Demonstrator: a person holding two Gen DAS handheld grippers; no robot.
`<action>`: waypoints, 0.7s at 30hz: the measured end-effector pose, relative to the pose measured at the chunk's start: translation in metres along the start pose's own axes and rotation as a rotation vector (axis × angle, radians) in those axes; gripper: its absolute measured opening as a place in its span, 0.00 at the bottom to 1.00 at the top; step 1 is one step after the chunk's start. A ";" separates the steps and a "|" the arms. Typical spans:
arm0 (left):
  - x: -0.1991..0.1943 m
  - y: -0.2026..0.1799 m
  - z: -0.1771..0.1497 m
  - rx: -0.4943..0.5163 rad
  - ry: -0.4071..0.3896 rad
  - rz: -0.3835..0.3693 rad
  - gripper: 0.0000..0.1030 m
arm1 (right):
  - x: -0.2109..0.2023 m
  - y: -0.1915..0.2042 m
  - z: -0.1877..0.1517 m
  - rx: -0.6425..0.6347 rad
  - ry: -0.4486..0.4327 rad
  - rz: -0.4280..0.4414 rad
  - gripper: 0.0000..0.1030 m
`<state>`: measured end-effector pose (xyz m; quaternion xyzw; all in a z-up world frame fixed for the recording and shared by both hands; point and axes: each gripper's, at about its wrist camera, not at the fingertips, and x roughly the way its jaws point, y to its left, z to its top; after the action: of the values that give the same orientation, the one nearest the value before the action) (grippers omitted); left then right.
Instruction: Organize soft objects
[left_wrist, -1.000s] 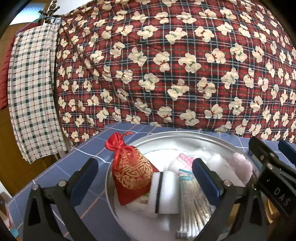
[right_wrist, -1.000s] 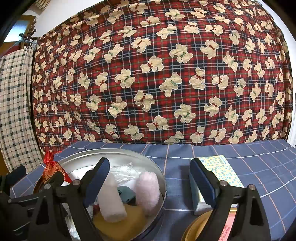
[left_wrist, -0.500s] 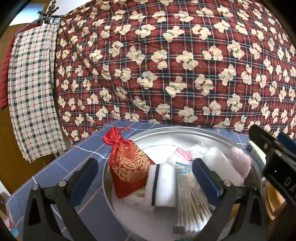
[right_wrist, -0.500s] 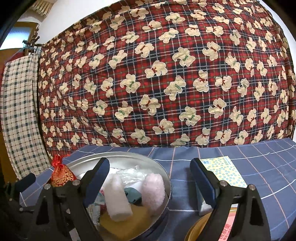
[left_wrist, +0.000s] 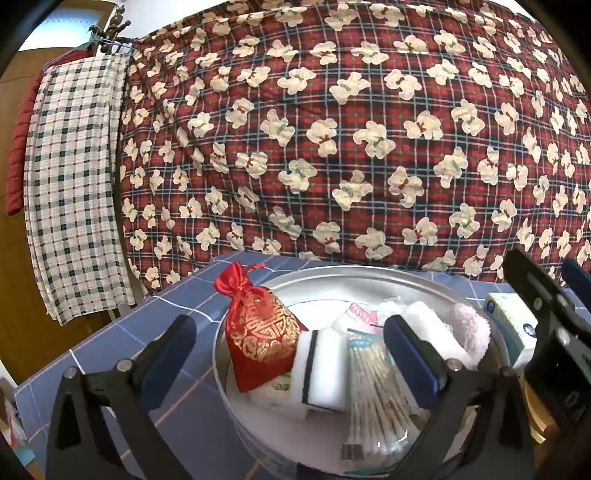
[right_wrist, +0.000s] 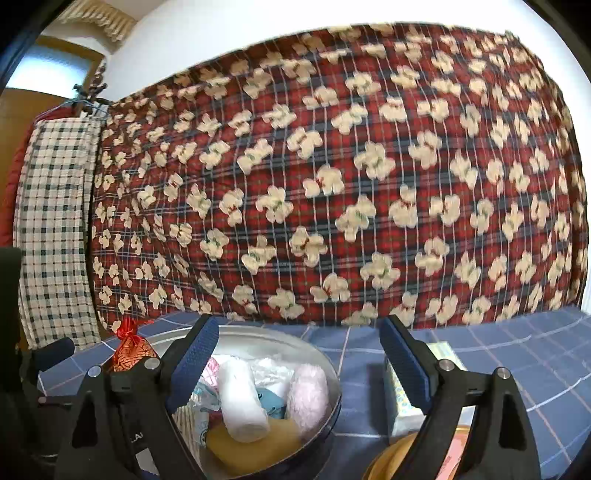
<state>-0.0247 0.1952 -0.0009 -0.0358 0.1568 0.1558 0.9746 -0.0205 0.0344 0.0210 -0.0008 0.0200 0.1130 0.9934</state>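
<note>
A metal basin (left_wrist: 369, 275) (right_wrist: 325, 362) on the blue checked tablecloth holds a red and gold drawstring pouch (left_wrist: 258, 332) (right_wrist: 129, 350), a white sponge (left_wrist: 321, 369), a bag of cotton swabs (left_wrist: 373, 387), a white rolled cloth (right_wrist: 240, 398) and a pink fluffy roll (left_wrist: 469, 328) (right_wrist: 308, 398). My left gripper (left_wrist: 288, 354) hovers open over the basin's near side, nothing between its fingers. My right gripper (right_wrist: 295, 362) stands open above the basin's right rim, empty. A tissue pack (right_wrist: 402, 391) (left_wrist: 513, 325) lies right of the basin.
A red plaid quilt with cream bears (left_wrist: 351, 140) hangs close behind the table. A checked cloth (left_wrist: 74, 184) hangs at the left. A yellow round container (right_wrist: 391, 458) sits at the near right. Bare blue tablecloth (right_wrist: 517, 354) stretches to the right.
The right gripper's view has tilted upward and shifted left, so the basin sits lower between its fingers. The left gripper has barely moved. Both stay open.
</note>
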 end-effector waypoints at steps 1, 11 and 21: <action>-0.001 0.000 0.000 -0.001 -0.001 0.001 1.00 | -0.001 0.001 0.001 -0.004 -0.007 0.000 0.88; -0.009 -0.003 -0.002 0.011 -0.017 0.001 1.00 | -0.013 -0.008 0.002 0.040 -0.065 -0.010 0.90; -0.011 -0.014 -0.004 0.060 -0.020 0.020 1.00 | -0.015 -0.013 0.001 0.061 -0.071 -0.027 0.93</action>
<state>-0.0314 0.1783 -0.0005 -0.0036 0.1518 0.1610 0.9752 -0.0325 0.0187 0.0228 0.0335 -0.0120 0.0988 0.9945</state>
